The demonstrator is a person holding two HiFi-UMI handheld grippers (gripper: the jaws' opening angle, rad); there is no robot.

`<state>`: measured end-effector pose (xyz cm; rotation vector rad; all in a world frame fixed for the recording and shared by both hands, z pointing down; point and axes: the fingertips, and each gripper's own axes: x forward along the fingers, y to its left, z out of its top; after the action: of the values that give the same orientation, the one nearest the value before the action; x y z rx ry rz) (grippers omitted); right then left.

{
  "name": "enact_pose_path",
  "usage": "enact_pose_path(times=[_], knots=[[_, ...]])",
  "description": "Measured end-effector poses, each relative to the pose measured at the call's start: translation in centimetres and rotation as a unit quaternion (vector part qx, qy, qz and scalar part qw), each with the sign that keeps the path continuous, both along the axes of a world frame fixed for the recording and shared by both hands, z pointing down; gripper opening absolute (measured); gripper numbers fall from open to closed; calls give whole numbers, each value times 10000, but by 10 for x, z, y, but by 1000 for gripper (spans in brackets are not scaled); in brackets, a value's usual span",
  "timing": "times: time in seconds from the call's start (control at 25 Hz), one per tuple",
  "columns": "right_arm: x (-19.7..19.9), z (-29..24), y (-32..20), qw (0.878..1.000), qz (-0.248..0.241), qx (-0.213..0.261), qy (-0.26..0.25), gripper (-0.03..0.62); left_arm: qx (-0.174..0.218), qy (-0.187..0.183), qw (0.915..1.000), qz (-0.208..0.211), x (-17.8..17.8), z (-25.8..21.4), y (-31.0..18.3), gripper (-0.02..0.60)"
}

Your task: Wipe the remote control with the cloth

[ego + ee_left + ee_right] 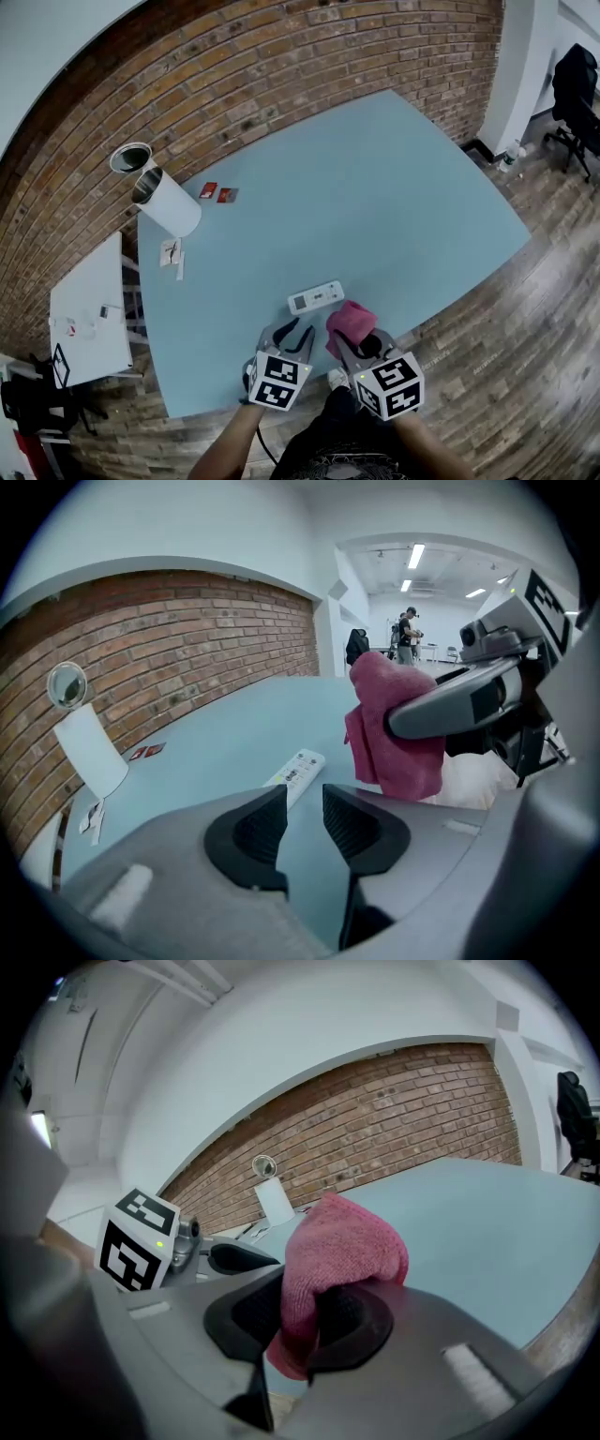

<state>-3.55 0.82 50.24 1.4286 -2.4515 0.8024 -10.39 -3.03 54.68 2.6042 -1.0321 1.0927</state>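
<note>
Near the front edge of the table (394, 197), a little left of its middle, lies the white remote control (316, 297), flat, with its long side roughly along that edge. The left gripper (298, 330) hovers just on the near side of it, tilted down toward the tabletop. Its jaws stand a small way apart with only bare table between them. The remote is just beyond the jaw tips and apart from them.

The right gripper (359, 345) is just beside the left one, to its right. Its jaws are clamped on a pink cloth (351, 320), which bunches up out of them and hangs a little below. The cloth sits close to the right end of the remote, on the near side. Whether it touches the remote cannot be told. A bare forearm (225, 448) runs back from the left gripper toward the bottom of the head view.

The tabletop is a plain pale blue. At its far left corner a white roll (169, 203) lies on its side, with two small red cards (217, 193) just beside it by the back edge. A red brick wall (281, 75) runs behind the back edge. A white side table (89, 309) stands off the left edge, the floor (525, 319) is dark wood planks, and a black chair (576, 89) stands off the far right corner.
</note>
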Motion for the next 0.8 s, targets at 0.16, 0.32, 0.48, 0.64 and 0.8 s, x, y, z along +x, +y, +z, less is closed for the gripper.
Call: enact_pose_path(times=[0.16, 0.32, 0.48, 0.64, 0.8], knots=[[4, 2, -22, 9998, 179, -37, 70, 64, -179, -294, 9976, 607, 1, 15, -17, 154], [6, 4, -44, 9993, 324, -72, 147, 64, -423, -602, 9905, 1161, 2, 32, -30, 189], [14, 4, -62, 9984, 510, -104, 222, 64, -558, -921, 9786, 1753, 14, 42, -41, 275], [21, 5, -75, 9974, 651, -124, 291, 63, -639, -1243, 9631, 2301, 27, 50, -50, 279], [29, 5, -84, 9961, 803, -140, 328, 64, -921, -1625, 9410, 2821, 37, 64, -51, 279]])
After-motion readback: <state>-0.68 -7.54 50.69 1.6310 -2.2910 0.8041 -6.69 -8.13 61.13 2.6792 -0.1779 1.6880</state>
